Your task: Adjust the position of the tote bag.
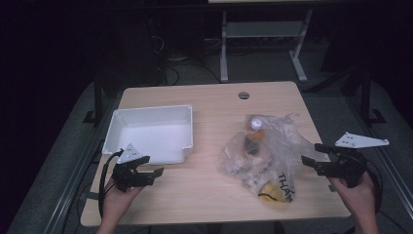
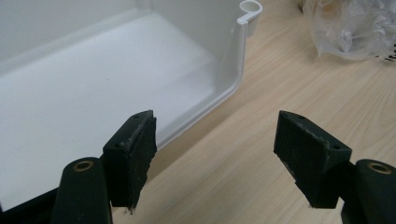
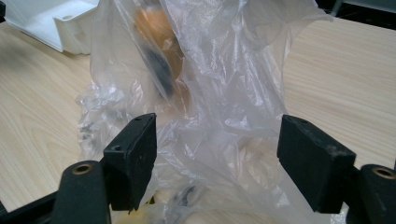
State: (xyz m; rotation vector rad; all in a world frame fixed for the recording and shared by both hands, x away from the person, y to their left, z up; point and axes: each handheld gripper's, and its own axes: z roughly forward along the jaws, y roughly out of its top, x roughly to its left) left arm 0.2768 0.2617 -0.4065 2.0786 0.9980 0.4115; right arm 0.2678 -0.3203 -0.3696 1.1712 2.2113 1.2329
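Note:
A crumpled clear plastic bag [image 1: 265, 156] lies on the right half of the wooden table [image 1: 204, 105], with an orange and dark object [image 1: 254, 138] and something yellow [image 1: 271, 189] inside. My right gripper [image 1: 309, 152] is at the bag's right edge, open. In the right gripper view the bag's film [image 3: 210, 70] bulges up between the spread jaws of my right gripper [image 3: 217, 149], and neither pad presses on it. My left gripper [image 1: 154, 165] hovers just in front of a white bin [image 1: 151, 131], open and holding nothing. The left gripper view looks past my left gripper [image 2: 215, 144] at the bin's near corner [image 2: 236, 70].
The white bin [image 2: 93, 84] has nothing inside. A round cable hole [image 1: 243, 94] sits near the table's far edge. Bare wood [image 2: 299, 93] lies between bin and bag. A desk frame [image 1: 263, 44] stands on the floor beyond the table, in a dark room.

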